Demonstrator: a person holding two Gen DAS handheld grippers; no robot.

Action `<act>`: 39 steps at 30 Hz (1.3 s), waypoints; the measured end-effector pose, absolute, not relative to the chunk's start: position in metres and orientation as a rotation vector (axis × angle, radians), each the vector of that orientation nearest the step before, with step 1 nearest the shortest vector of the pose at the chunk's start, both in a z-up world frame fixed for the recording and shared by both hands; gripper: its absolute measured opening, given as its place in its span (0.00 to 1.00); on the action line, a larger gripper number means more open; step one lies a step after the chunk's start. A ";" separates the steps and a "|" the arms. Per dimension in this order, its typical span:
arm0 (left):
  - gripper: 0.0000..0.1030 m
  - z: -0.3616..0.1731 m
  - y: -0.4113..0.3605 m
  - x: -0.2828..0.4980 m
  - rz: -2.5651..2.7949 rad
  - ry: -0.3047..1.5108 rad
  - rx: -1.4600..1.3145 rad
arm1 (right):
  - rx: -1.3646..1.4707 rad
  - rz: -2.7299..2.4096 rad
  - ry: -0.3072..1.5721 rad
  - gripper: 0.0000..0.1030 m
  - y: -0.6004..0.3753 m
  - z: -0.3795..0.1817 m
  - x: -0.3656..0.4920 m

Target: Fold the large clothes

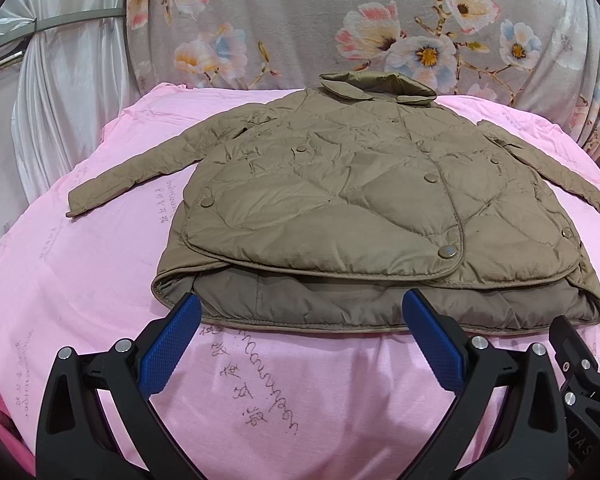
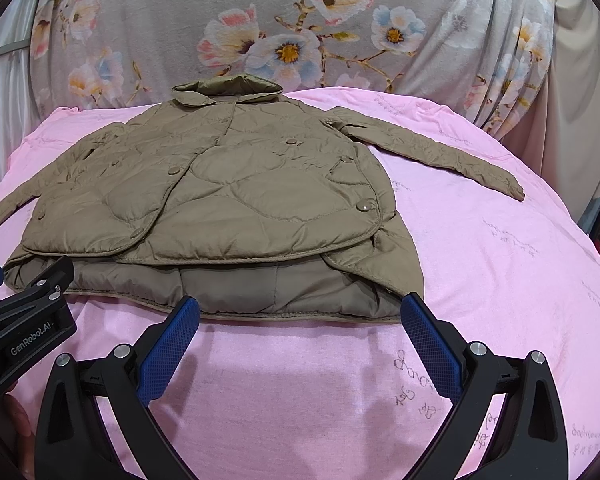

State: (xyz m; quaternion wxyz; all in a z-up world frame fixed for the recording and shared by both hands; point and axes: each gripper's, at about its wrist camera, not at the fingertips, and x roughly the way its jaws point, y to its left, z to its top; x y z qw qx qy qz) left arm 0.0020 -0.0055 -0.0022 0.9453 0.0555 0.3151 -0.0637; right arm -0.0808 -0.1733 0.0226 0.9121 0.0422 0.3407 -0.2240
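A tan quilted jacket [image 1: 340, 200] [image 2: 220, 200] with snap buttons lies front up on the pink sheet [image 1: 80, 280] [image 2: 500, 260], collar at the far side, both sleeves spread outward. Its hem faces me, the front flaps lifted a little off the lining. My left gripper [image 1: 302, 300] stands open just before the hem, blue pads apart with nothing between them. My right gripper [image 2: 300, 304] is open too, its fingertips at the hem's right half, holding nothing. The left gripper's body [image 2: 24, 320] shows at the left of the right wrist view.
A grey floral cloth [image 1: 340, 20] [image 2: 300, 20] hangs behind the bed. White curtains [image 1: 60, 100] hang at the far left. Bare pink sheet with printed writing lies between the grippers and the hem and beside each sleeve.
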 end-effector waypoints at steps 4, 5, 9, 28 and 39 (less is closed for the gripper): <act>0.95 -0.002 -0.005 0.002 -0.130 0.643 0.113 | 0.088 -0.461 0.703 0.95 -0.174 0.023 -0.081; 0.95 -0.002 -0.005 0.002 -0.130 0.643 0.113 | 0.088 -0.462 0.702 0.95 -0.173 0.023 -0.081; 0.95 -0.002 -0.006 0.002 -0.131 0.644 0.113 | 0.087 -0.462 0.703 0.95 -0.174 0.023 -0.081; 0.95 -0.003 -0.009 0.003 -0.135 0.651 0.112 | 0.090 -0.461 0.707 0.95 -0.174 0.022 -0.080; 0.95 -0.003 -0.008 0.003 -0.135 0.651 0.111 | 0.090 -0.461 0.708 0.95 -0.174 0.023 -0.079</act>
